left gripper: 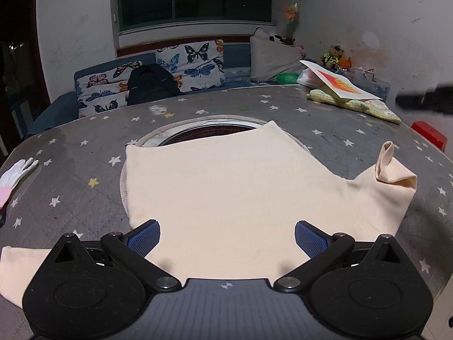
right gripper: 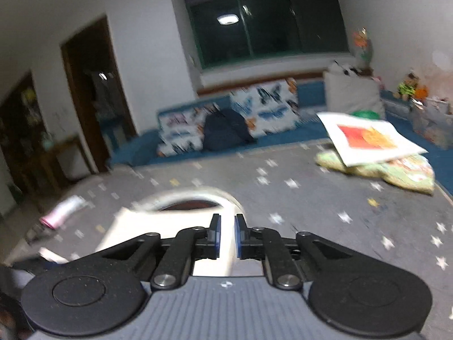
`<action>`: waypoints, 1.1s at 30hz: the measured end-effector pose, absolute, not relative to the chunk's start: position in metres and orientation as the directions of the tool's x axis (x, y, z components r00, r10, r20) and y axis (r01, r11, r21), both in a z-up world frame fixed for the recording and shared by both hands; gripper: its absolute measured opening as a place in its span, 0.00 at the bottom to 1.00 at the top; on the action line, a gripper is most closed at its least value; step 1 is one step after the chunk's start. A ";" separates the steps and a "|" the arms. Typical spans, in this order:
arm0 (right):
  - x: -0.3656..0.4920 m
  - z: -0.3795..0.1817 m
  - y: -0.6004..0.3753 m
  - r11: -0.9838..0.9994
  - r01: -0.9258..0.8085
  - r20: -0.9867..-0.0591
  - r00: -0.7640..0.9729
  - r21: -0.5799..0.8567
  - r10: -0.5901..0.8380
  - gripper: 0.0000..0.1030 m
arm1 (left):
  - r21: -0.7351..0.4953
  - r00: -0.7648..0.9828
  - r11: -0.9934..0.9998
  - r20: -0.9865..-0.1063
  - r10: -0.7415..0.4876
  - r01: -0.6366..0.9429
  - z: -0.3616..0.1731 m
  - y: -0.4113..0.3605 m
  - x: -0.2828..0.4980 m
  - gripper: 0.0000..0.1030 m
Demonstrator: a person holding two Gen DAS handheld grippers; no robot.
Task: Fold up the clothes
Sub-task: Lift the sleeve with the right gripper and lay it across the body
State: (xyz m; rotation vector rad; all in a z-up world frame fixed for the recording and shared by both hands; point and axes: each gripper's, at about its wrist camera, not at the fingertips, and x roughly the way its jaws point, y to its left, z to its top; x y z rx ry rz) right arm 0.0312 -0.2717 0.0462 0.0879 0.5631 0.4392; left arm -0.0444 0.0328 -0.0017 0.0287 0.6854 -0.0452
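A cream shirt (left gripper: 226, 187) lies spread on the grey star-print table (left gripper: 70, 147), one sleeve (left gripper: 390, 175) curled up at the right. My left gripper (left gripper: 226, 240) is open, its blue pads at either side of the shirt's near edge, holding nothing. In the blurred right wrist view the shirt (right gripper: 158, 226) lies below and ahead of my right gripper (right gripper: 227, 235). Its jaws stand nearly closed with a narrow gap, and nothing shows between them. A dark blur (left gripper: 424, 102) at the right edge of the left view may be the right gripper.
A round opening with a pale rim (left gripper: 209, 127) sits in the table under the shirt's far edge. A white glove (left gripper: 17, 172) lies at the left. A printed card (left gripper: 339, 82) rests on patterned cloth (left gripper: 368, 107) at the far right. A red box (left gripper: 430, 136) is at the right edge. A sofa stands behind.
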 end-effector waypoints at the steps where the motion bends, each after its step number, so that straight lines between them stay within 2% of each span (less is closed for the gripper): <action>1: 0.033 0.038 -0.273 0.914 -0.364 -0.522 0.753 0.180 0.402 0.21 | 0.008 0.772 0.998 -0.635 -0.037 0.055 -0.002 0.032 -0.044 1.00; 2: 0.035 0.030 -0.273 0.923 -0.353 -0.544 0.749 0.154 0.377 0.23 | 0.004 0.770 0.998 -0.637 -0.043 0.059 -0.003 0.031 -0.044 1.00; 4: 0.037 0.013 -0.274 0.935 -0.339 -0.585 0.740 0.103 0.333 0.36 | 0.002 0.764 0.997 -0.644 -0.054 0.072 -0.005 0.027 -0.043 1.00; 5: 0.037 0.005 -0.273 0.938 -0.337 -0.603 0.732 0.083 0.317 0.39 | 0.002 0.760 0.997 -0.647 -0.059 0.080 -0.006 0.024 -0.043 1.00; 9: 0.043 -0.021 -0.267 0.936 -0.351 -0.642 0.718 0.000 0.269 0.41 | 0.015 0.743 0.994 -0.666 -0.074 0.112 -0.012 0.010 -0.041 1.00; 14: 0.047 -0.042 -0.266 0.934 -0.358 -0.677 0.691 -0.017 0.252 0.40 | 0.023 0.732 0.990 -0.676 -0.086 0.137 -0.015 -0.001 -0.041 1.00; 17: 0.048 -0.046 -0.270 0.937 -0.347 -0.668 0.704 -0.025 0.243 0.35 | 0.032 0.727 0.989 -0.681 -0.083 0.143 -0.016 -0.004 -0.040 1.00; 19: 0.049 -0.043 -0.275 0.943 -0.334 -0.660 0.708 -0.001 0.250 0.11 | 0.034 0.728 0.989 -0.681 -0.084 0.145 -0.016 -0.004 -0.041 1.00; 21: 0.050 -0.038 -0.282 0.946 -0.322 -0.647 0.712 0.044 0.272 0.06 | 0.035 0.728 0.988 -0.680 -0.085 0.148 -0.016 -0.004 -0.042 1.00; 27: 0.046 0.002 -0.305 0.928 -0.300 -0.562 0.738 0.222 0.373 0.05 | 0.038 0.730 0.987 -0.678 -0.088 0.154 -0.017 -0.005 -0.044 1.00; 33: 0.032 0.060 -0.303 0.854 -0.384 -0.430 0.744 0.351 0.512 0.04 | 0.027 0.737 0.988 -0.669 -0.097 0.155 -0.017 -0.002 -0.051 1.00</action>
